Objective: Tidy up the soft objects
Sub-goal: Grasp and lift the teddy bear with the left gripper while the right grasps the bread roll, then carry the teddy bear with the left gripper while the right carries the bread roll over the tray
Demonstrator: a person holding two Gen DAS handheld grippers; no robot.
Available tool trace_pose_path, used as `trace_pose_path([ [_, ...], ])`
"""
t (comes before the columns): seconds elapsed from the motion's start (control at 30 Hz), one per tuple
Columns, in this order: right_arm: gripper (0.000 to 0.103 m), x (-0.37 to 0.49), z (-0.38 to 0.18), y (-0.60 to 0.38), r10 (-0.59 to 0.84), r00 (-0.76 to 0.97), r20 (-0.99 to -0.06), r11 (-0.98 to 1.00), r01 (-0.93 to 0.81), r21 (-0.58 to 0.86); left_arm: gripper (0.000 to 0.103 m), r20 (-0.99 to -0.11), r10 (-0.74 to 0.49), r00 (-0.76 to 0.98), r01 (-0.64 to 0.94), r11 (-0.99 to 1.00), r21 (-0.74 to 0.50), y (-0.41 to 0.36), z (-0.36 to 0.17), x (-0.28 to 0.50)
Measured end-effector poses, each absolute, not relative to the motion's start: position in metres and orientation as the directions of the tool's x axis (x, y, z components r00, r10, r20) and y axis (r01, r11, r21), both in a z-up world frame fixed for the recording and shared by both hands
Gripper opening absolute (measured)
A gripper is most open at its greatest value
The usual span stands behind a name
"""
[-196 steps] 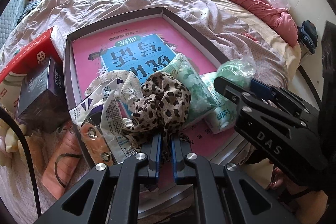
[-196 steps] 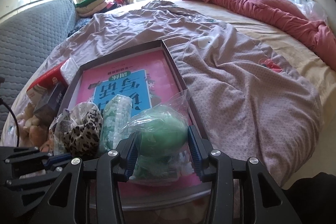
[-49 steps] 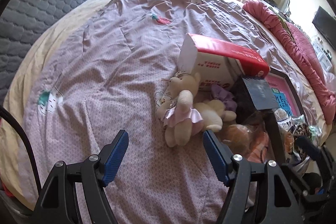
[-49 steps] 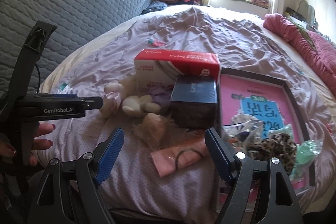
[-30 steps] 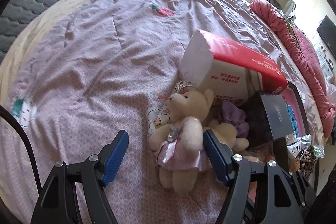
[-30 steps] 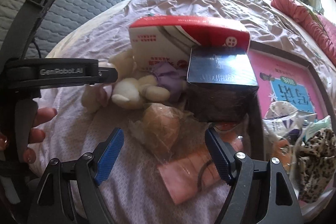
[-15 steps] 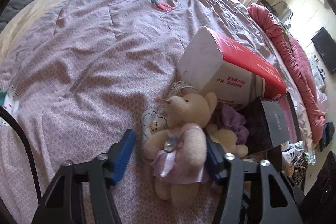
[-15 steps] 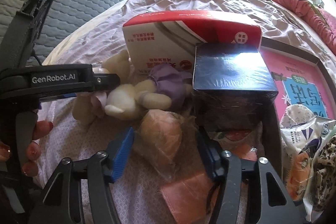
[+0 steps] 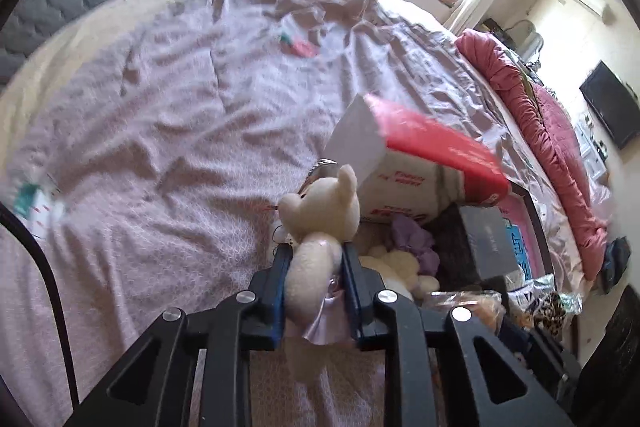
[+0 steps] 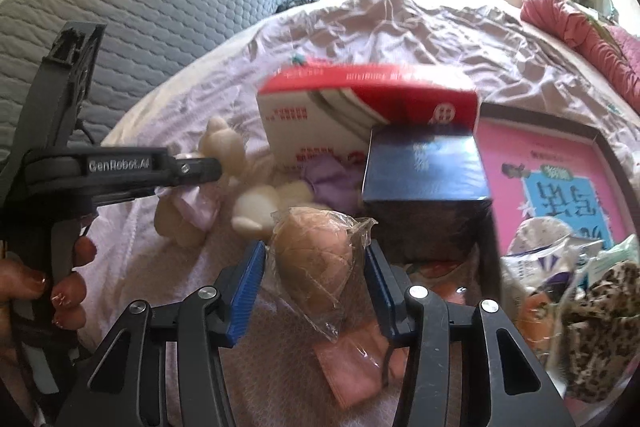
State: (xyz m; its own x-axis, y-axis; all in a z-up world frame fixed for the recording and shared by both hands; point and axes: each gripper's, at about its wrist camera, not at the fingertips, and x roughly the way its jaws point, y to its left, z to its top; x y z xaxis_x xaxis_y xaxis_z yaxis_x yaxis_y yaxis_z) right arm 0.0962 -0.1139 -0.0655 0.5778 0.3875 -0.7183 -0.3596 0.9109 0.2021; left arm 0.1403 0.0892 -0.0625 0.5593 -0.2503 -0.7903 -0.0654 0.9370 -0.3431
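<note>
Step in hand: 2 grasps on soft items. Cream plush bear (image 9: pixel 320 227) pinched between narrowed jaws of left gripper (image 9: pixel 316 283). Wrapped brown soft toy (image 10: pixel 316 263) bracketed by right gripper (image 10: pixel 316 291), jaws part-closed, firm contact not confirmed. Behind: dark box (image 10: pixel 424 179), red-white carton (image 10: pixel 360 107), pink tray (image 10: pixel 560 163). Next judged: lift, carry to tray.
</note>
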Motion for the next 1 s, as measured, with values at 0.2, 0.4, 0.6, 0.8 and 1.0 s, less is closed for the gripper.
trace_pose_path([
  [0.2,0.052,0.087,-0.044,-0.129,0.4,0.618,-0.676,0.911,-0.351,0.217,0.024,-0.766,-0.238,0.597,-0.018,0.951,-0.309,0.074,-0.036,0.127],
  [0.4,0.052,0.077,-0.02,-0.155,0.395,0.668,-0.63,0.918,-0.321,0.235,0.024,-0.739,-0.251,0.625,0.041,0.956,-0.29,0.05,-0.011,0.109],
  [0.6,0.052,0.064,0.006,-0.199,0.349,0.734,-0.582,0.936,-0.249,0.248,0.024,-0.722,-0.298,0.624,0.121,0.95,-0.288,0.012,0.008,0.095],
  [0.8,0.052,0.052,0.019,-0.237,0.295,0.774,-0.559,0.951,-0.182,0.25,0.024,-0.711,-0.343,0.613,0.194,0.939,-0.285,-0.03,0.021,0.083],
  [1.0,0.052,0.04,0.03,-0.272,0.254,0.807,-0.533,0.957,-0.13,0.259,0.024,-0.711,-0.37,0.598,0.258,0.929,-0.267,-0.067,0.029,0.072],
])
